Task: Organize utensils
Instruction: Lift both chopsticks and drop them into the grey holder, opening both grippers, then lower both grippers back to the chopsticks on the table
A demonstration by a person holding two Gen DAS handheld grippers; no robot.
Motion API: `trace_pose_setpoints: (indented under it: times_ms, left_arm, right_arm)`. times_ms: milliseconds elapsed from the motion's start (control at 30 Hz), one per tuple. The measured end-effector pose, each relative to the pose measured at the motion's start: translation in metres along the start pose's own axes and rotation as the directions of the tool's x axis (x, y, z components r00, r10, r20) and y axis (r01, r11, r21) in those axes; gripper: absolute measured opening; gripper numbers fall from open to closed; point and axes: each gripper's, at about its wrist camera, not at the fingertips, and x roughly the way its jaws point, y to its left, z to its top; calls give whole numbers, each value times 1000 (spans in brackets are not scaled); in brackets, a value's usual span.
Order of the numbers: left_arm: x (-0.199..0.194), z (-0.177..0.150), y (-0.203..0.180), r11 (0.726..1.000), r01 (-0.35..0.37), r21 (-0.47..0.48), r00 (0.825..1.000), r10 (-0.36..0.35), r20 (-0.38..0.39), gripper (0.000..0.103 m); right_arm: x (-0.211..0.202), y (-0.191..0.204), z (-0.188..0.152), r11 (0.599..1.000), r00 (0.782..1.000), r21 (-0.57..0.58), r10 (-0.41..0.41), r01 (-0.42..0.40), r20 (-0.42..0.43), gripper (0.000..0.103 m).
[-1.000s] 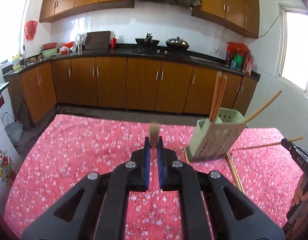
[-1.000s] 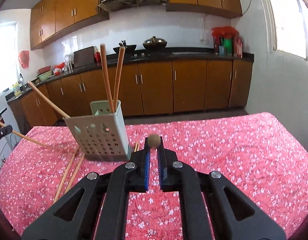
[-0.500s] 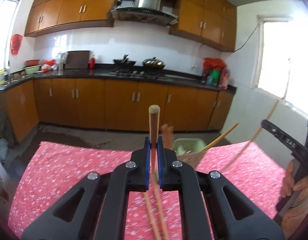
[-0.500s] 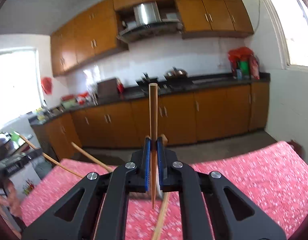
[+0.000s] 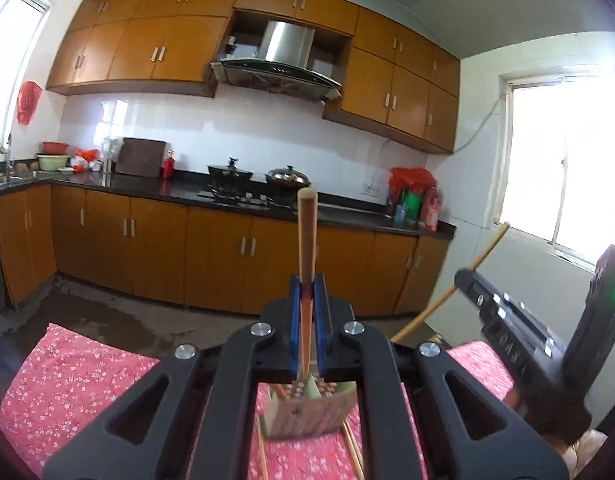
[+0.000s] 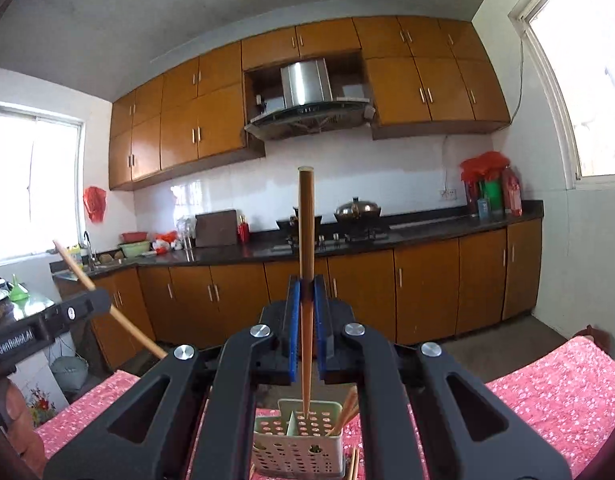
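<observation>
In the left wrist view, the left gripper (image 5: 306,292) has its blue-padded jaws pressed together on a slim, round, pale wooden chopstick (image 5: 306,236), which stands upright with its blunt end above the pads and its lower part running down between the black arms. Below and behind those arms sits the pale green perforated plastic utensil holder (image 5: 311,412) on the pink floral tablecloth (image 5: 75,376), with more chopsticks lying on the cloth beside its base. At the right edge the other black tool crosses the frame, a second stick slanting up from it. In the right wrist view, the right gripper (image 6: 306,300) pinches its own wooden chopstick (image 6: 306,232) near mid-length, held upright, its thin tip (image 6: 305,410) pointing down at the holder's (image 6: 297,446) compartments — whether the tip is already inside or just above I cannot tell. Two more sticks lean in the holder's right compartment. A stick like this is light, stiff and smooth, so it should neither bend nor weigh on the grip, but a round, polished shaft can pivot or slide between flat pads. Holding near the middle, as now, looks sound — the taper makes the thin end the poorer place to grip.
</observation>
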Motion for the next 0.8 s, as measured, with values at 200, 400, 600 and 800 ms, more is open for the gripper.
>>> trace_pose_setpoints:
  times_ms: [200, 400, 600, 800]
  left_arm:
    - [44, -27, 4, 1000, -12, -13, 998, 11, -58, 8]
    - [61, -47, 13, 999, -17, -34, 992, 12, -124, 10]
    - [35, -42, 26, 998, -23, -51, 996, 18, -83, 34]
    - [-17, -51, 59, 994, -106, -41, 992, 103, -74, 49]
  right_arm:
    - [25, -7, -31, 1000, 994, 11, -16, 18, -111, 8]
    - [24, -4, -37, 1000, 989, -6, -19, 18, -144, 13]
    - [1, -13, -18, 999, 993, 1, -47, 48, -111, 30]
    - [-26, -50, -28, 989, 974, 12, -141, 145, -179, 31]
